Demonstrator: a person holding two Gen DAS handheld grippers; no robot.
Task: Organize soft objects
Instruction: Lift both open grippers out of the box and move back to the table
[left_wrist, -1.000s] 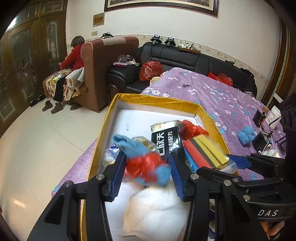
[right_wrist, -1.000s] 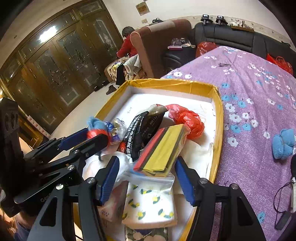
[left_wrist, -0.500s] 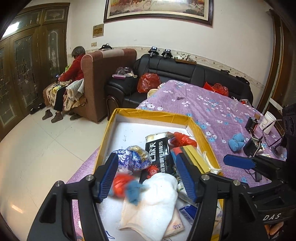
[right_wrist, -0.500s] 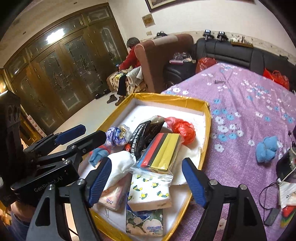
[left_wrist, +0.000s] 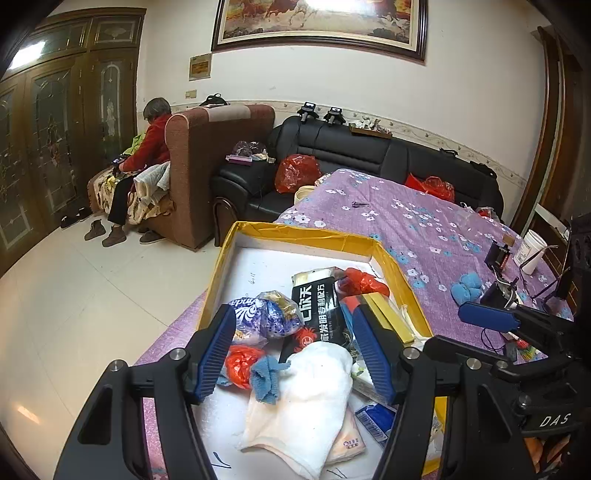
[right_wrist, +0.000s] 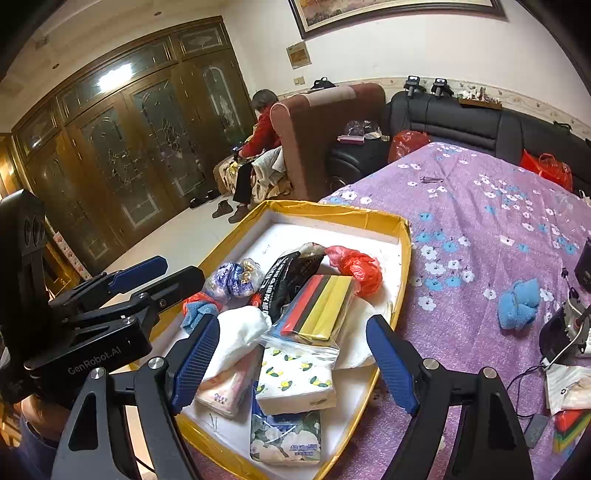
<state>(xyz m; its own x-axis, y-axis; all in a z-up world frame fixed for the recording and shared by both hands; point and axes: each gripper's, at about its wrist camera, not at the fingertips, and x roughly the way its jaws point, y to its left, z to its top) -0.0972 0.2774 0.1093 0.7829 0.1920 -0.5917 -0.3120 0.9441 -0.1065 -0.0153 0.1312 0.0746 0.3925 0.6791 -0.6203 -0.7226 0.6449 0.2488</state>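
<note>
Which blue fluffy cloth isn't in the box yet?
The blue cloth lying alone on the purple bedspread, right of the yellow box. The other blue cloth is inside, with a red bag.

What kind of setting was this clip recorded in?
Most likely a home living room: a black leather sofa along the wall, a brown armchair and a framed painting above. The yellow-edged box of soft items sits on a surface covered by a purple floral cloth.

Left gripper (left_wrist: 295, 349): matte black frame, ribbed blue finger pads (left_wrist: 216, 349), silver screws at joints; white "GenRobot.AI" lettering on body. Right gripper (right_wrist: 295, 363): same build, white "DAS" marking.
</note>
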